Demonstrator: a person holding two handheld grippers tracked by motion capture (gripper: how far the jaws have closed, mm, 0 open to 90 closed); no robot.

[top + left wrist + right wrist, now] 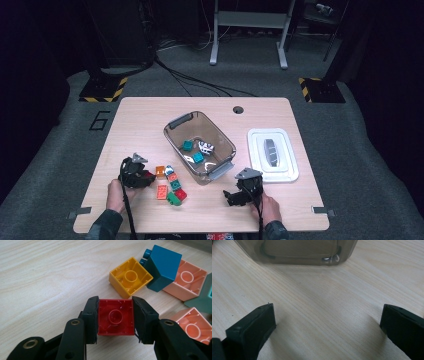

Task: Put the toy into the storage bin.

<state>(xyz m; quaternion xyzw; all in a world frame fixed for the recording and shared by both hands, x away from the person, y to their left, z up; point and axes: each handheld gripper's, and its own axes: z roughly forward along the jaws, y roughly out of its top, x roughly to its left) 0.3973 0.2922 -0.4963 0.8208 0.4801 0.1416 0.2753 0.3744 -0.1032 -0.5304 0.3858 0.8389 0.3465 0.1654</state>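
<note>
The left hand-held gripper (pixel 115 320) had clamped a red hollow plastic block (pixel 115 320) on the wooden surface (pixel 50 277), beside the loose pile. The right hand-held gripper (pixel 327 325) rested wide open, empty. Next, I judged, came a lift toward the clear plastic bin (pixel 176 125).

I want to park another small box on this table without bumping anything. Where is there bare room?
The far left of the table, beyond the left gripper and beside the clear bin, is bare. So is the strip behind the bin and white lid. It is crowded at the brick pile between left gripper and bin.
</note>
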